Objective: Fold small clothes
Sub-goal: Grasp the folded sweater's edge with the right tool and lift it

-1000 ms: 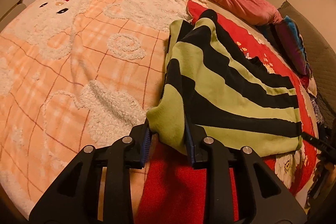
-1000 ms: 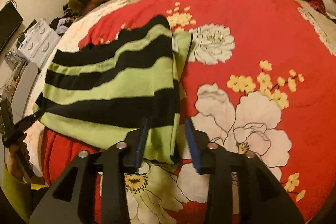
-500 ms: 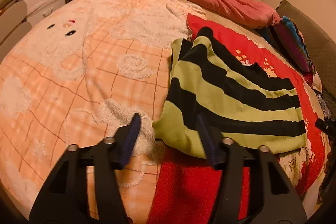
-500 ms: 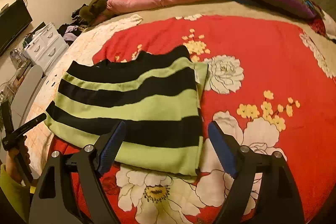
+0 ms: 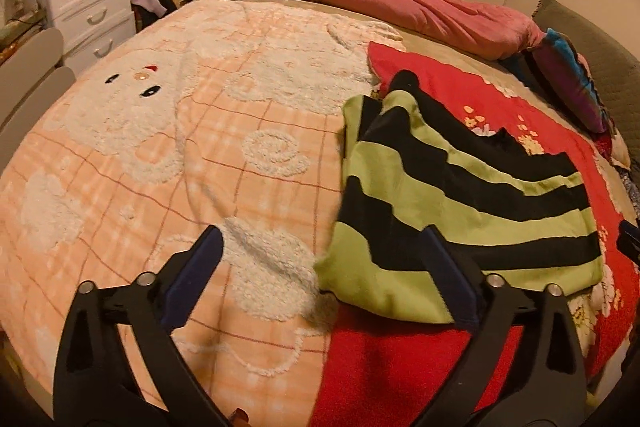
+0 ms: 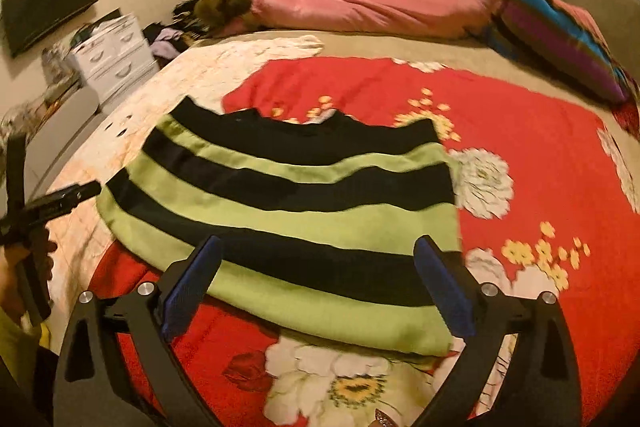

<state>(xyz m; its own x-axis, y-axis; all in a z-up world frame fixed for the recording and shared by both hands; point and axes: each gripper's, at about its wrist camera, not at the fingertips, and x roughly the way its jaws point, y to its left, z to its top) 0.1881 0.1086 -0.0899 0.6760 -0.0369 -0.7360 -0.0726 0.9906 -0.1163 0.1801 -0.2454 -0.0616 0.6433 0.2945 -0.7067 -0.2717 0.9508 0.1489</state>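
A green-and-black striped garment (image 5: 460,195) lies folded flat on the bed, half on the red floral blanket (image 5: 400,367). My left gripper (image 5: 320,243) hovers just above its near left corner. Its jaws are opening wide, and neither pad touches the cloth. In the right wrist view the same garment (image 6: 304,211) spreads ahead. My right gripper (image 6: 318,247) hangs over the near hem, jaws opening, nothing pressed between the blue pads. The left gripper (image 6: 52,203) also shows at the left edge of that view, held in a hand.
A peach fleece blanket (image 5: 160,147) covers the bed's left half. A pink duvet (image 6: 372,3) and a striped pillow (image 6: 560,39) lie along the far side. White drawers (image 5: 88,11), a clothes pile and wardrobe doors stand beyond the bed.
Both grippers were shut on the garment's near corners; both have let go and spread wide. They have lifted away, and the garment now rests flat on the bed.
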